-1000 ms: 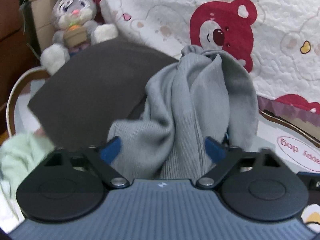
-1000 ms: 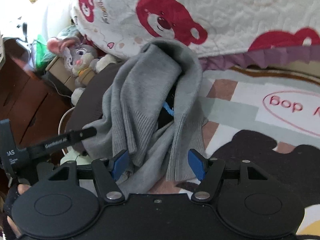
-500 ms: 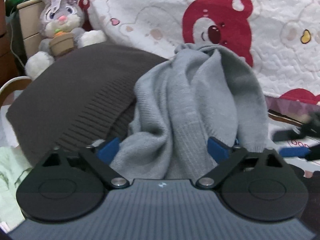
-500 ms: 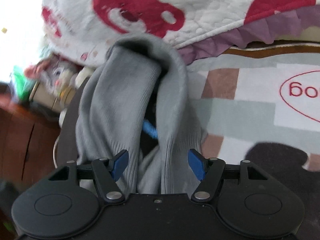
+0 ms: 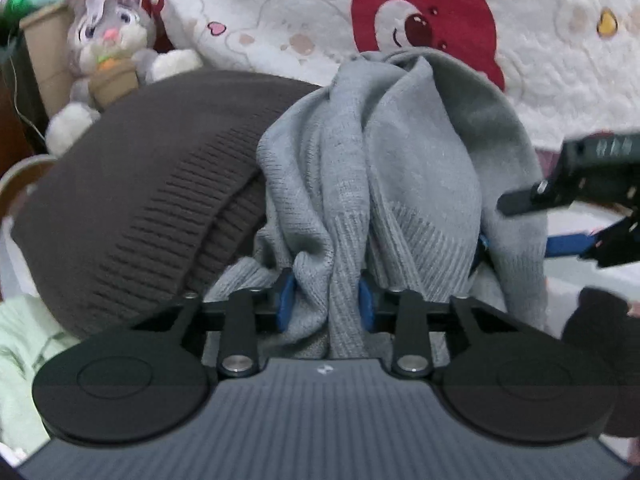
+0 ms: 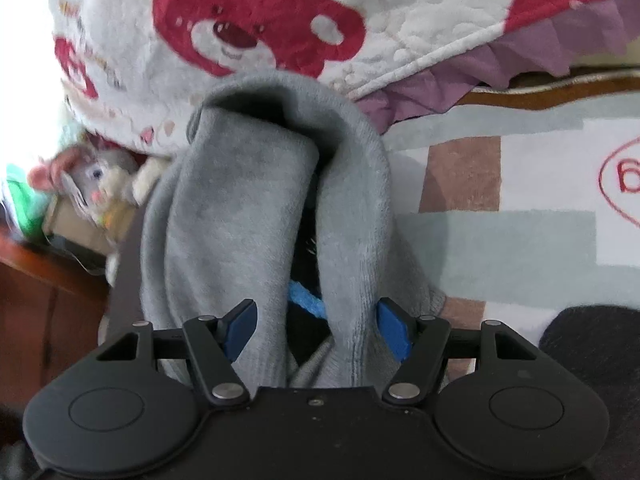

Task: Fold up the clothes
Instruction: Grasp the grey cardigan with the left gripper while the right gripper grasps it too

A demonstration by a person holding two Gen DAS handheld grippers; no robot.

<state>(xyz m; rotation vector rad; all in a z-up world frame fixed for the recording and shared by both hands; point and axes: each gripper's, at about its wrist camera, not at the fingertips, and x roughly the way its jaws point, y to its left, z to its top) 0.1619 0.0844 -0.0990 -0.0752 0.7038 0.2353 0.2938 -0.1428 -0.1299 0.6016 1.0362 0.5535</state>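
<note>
Left hand-held gripper (image 5: pixel 325 300) closing w/ a ribbed fold of the bunched grey knit sweater (image 5: pixel 400 184) between its pads, garment running up-frame lengthwise, while right hand-held gripper (image 6: pixel 317 331) straddles its lower hem, jaws wide, unclenched.

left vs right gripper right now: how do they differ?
The left gripper is closing, its fingers pinching a bunched fold of the grey sweater. The right gripper stands wide open, sweater between its fingers, unpinched. Both share blue pads and the same garment.
</note>
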